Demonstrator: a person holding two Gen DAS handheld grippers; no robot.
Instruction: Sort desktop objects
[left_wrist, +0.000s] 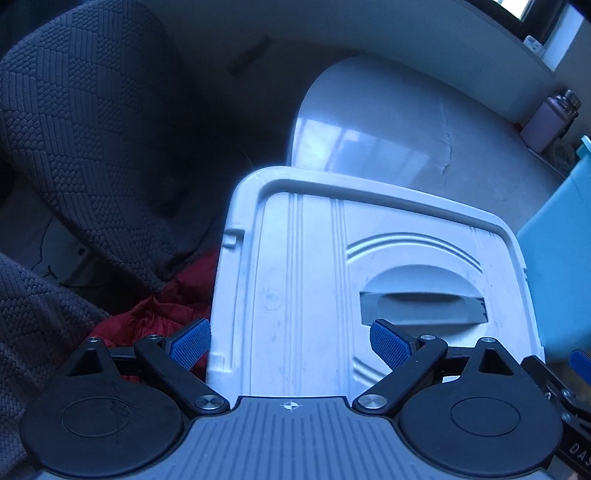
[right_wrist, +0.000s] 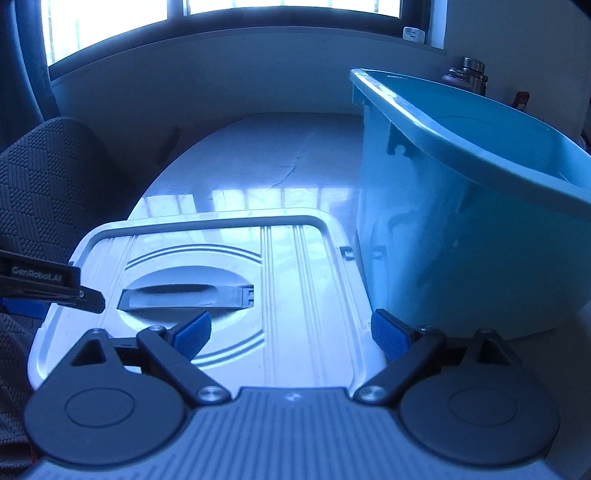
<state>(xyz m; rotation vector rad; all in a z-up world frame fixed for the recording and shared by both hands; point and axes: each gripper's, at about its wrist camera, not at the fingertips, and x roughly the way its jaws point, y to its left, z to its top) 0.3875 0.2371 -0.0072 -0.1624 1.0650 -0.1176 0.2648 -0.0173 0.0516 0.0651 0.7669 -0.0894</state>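
Observation:
A white plastic box lid (left_wrist: 295, 280) with a recessed grey handle (left_wrist: 421, 302) lies flat on the white table; it also shows in the right wrist view (right_wrist: 295, 266). My left gripper (left_wrist: 290, 343) is open and empty, hovering over the lid's near edge. My right gripper (right_wrist: 290, 338) is open and empty over the lid's near right part. A blue plastic bin (right_wrist: 461, 221) stands open on the table right of the lid; its side shows in the left wrist view (left_wrist: 557, 258). The left gripper's body (right_wrist: 44, 284) shows at the left edge of the right wrist view.
A dark textured chair (left_wrist: 85, 140) stands left of the table, with red cloth (left_wrist: 162, 314) below it. A pink bottle (left_wrist: 546, 122) with a metal cap stands at the far right by the wall. A window sill (right_wrist: 236, 33) runs along the back.

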